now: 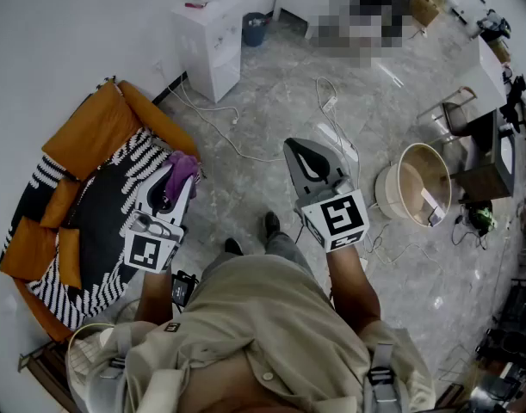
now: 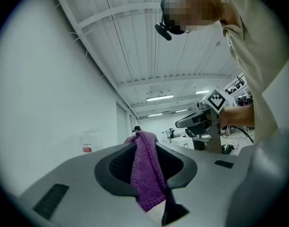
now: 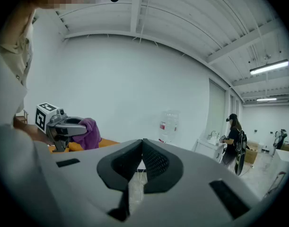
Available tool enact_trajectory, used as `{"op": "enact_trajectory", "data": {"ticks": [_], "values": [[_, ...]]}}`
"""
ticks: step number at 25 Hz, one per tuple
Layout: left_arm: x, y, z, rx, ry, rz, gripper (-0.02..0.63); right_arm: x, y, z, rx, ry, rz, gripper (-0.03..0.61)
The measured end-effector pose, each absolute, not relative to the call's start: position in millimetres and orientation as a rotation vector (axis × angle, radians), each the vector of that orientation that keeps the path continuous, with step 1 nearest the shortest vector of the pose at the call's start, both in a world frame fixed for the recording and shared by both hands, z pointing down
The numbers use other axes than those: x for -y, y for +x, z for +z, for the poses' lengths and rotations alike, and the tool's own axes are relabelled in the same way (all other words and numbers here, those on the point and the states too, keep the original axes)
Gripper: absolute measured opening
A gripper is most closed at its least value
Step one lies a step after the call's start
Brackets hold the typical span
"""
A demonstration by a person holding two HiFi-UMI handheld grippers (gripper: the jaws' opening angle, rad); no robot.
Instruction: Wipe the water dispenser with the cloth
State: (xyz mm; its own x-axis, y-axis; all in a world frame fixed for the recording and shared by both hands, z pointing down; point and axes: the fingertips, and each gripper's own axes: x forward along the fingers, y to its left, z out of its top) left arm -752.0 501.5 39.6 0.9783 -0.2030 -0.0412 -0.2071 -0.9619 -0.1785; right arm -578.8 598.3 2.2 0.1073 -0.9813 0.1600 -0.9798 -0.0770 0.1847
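Since the purple cloth (image 2: 146, 174) is soft, light and floppy, the left gripper (image 1: 170, 181) pinches its bunched middle, well apart from the white water dispenser (image 1: 213, 46) — the right gripper (image 3: 142, 150), likewise apart from it, is closed on nothing.

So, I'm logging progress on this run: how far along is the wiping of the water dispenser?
Done: the purple cloth is picked up, clamped in the left gripper. In hand: only holding it; the right gripper is shut and empty. Left: all the wiping. The water dispenser stands by the wall, well clear of both grippers, untouched by the cloth.
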Motion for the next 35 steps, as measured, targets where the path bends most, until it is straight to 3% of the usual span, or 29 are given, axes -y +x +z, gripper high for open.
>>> {"op": "enact_trajectory", "data": {"ticks": [12,35], "values": [[-510.0,-700.1,41.9,-0.301,-2.936,-0.003,0.120,-606.0,-531.9,8.3,1.989,2.139,0.003,0.025],[-535.8,-528.4,25.5,-0.511,-2.849,-0.148,0.120,-606.9,-343.4,17.6,2.211,2.044,0.042,0.028]]}}
